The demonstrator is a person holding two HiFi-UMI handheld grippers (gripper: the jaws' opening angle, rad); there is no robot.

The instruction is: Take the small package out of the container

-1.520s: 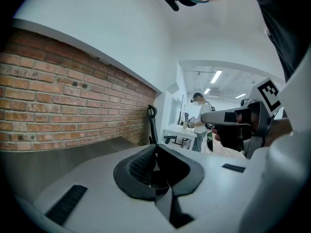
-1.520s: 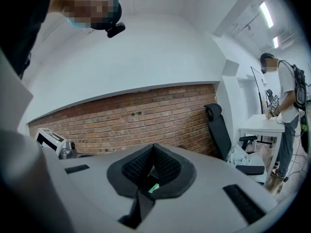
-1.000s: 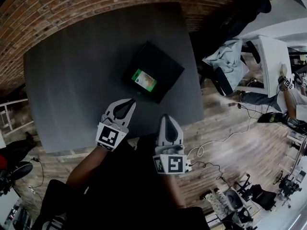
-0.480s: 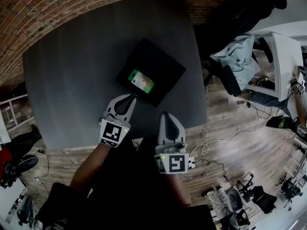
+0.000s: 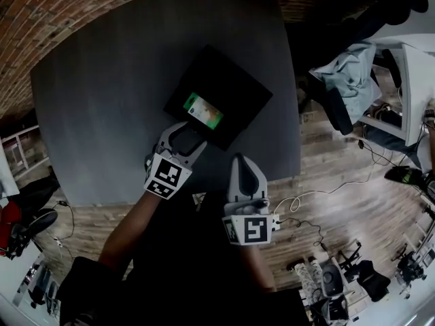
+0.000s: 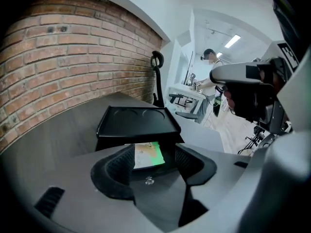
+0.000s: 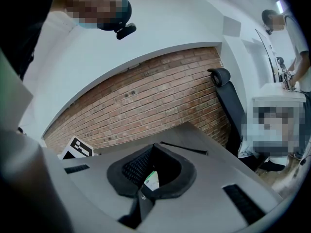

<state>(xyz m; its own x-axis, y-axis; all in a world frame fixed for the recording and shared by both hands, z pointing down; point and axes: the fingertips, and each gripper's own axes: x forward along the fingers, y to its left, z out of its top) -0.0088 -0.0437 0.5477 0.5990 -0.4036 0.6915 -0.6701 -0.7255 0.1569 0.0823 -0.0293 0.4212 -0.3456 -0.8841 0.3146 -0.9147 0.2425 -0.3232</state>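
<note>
Small package point(image 5: 204, 111) first: it lies flat inside the black container point(image 5: 231, 90) on the dark surface point(image 5: 102, 100), in the part of the container nearest my left fingertips and just beyond them.

On the left, the left gripper point(image 5: 190, 133) points down at it. Its fingers point(image 6: 116, 166) have just been opening and now stand released, and the left gripper view frames the package in the gap ahead of them. Nothing is gripped, and as far as I can judge the pads are not touching it.

I read the package as a thin, light sachet, probably pliable with a slick wrapper, so it could slide or buckle under a hard squeeze. Lying flat, it gives little to get under. I would take its near edge, one finger above and one below, and pinch gently.

Its face is pale at one end and bright green at the other. There is print on it, but too small for me to read. The only other marks are the black-and-white square patterns on the gripper cubes, which carry no words.

On the right, the right gripper point(image 5: 239, 160) hangs back over the near edge of the surface, its fingers point(image 7: 133, 166) clenched tip to tip on nothing, with the package ahead and to their left.
</note>
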